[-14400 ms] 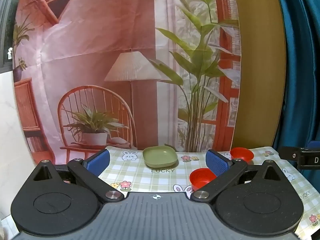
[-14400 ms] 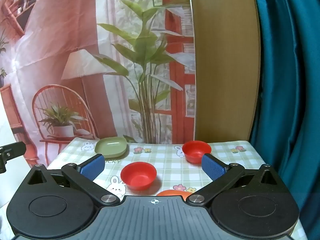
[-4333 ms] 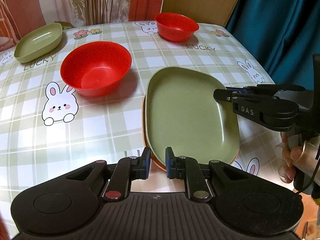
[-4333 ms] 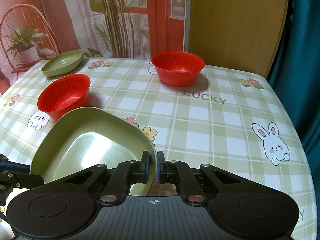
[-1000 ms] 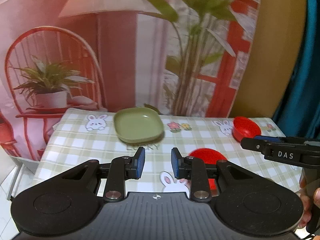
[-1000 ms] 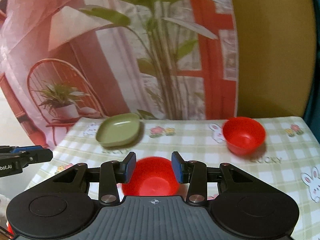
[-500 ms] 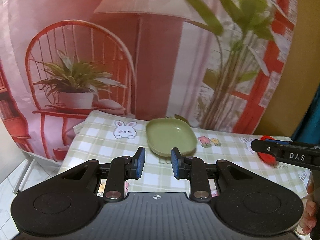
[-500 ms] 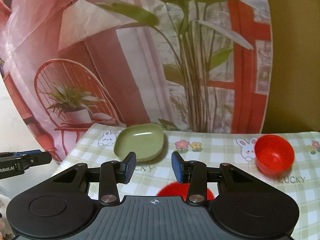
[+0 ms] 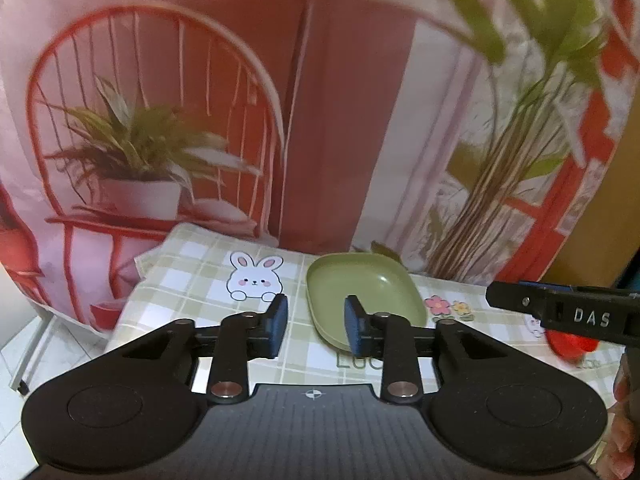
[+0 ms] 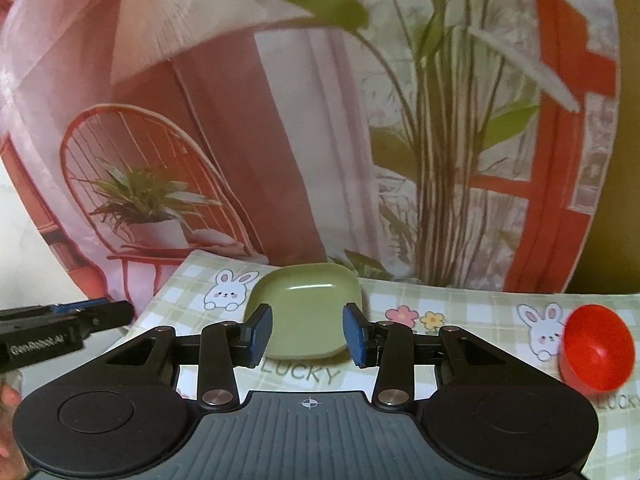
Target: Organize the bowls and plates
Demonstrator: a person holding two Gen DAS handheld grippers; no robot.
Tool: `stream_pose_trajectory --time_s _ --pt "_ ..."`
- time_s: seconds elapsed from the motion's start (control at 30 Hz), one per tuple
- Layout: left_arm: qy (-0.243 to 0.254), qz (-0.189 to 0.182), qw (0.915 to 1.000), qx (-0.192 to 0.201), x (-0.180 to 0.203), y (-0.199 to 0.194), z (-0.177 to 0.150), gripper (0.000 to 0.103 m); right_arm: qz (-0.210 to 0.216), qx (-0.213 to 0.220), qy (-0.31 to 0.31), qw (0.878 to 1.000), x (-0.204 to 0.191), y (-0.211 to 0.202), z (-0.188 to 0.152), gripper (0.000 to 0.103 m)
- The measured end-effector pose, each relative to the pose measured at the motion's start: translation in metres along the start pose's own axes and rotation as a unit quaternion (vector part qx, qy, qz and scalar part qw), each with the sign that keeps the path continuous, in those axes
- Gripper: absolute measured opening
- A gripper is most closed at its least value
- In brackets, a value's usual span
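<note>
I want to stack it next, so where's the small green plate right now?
The small green plate sits near the table's far edge in both wrist views, just right of a printed bunny and left of the flower print.

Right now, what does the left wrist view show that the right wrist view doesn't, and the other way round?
Only the left wrist view shows the right claw from the side, marked DAS, covering most of the red bowl. Only the right wrist view shows that red bowl almost whole, and the left claw coming in from the left edge. Both show the green plate at the far side of the checked tablecloth, beside a printed rabbit, and both claws open and empty.
</note>
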State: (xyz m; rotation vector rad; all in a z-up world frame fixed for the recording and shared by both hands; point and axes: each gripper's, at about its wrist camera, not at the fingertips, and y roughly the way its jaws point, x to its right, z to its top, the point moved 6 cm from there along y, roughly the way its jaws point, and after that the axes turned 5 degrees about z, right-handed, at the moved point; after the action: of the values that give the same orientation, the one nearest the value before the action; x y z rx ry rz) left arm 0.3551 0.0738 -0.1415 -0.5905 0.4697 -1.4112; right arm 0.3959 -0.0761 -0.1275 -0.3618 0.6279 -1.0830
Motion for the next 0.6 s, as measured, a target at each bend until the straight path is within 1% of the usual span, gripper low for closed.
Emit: stream_pose_trajectory --time_s 0.17,0.33,0.5,0.53,0.6 --pt "-0.008 -0.004 0.9994 -0.032 -0.001 0.047 -0.002 0.039 -0.002 -0.03 0.033 0.999 0.016 0.046 0.009 0.037" --pt "-0.018 0.001 0.9981 -0.059 -0.003 0.09 -0.008 0.039 -0.015 -0.062 0.069 0.996 0.041 0.096 0.013 0.037" --pt "-0.04 -0.005 0.996 -0.08 -0.007 0.119 -0.014 0.039 -0.04 -0.101 0.098 0.989 0.066 0.142 0.008 0.036" --pt "-0.042 -0.009 0.9956 -0.083 -0.007 0.122 -0.014 0.039 -0.042 -0.106 0.099 0.988 0.069 0.148 0.006 0.034" --pt "-0.044 -0.013 0.9952 -0.087 -0.006 0.128 -0.016 0.039 -0.045 -0.116 0.098 0.987 0.075 0.161 0.003 0.033"
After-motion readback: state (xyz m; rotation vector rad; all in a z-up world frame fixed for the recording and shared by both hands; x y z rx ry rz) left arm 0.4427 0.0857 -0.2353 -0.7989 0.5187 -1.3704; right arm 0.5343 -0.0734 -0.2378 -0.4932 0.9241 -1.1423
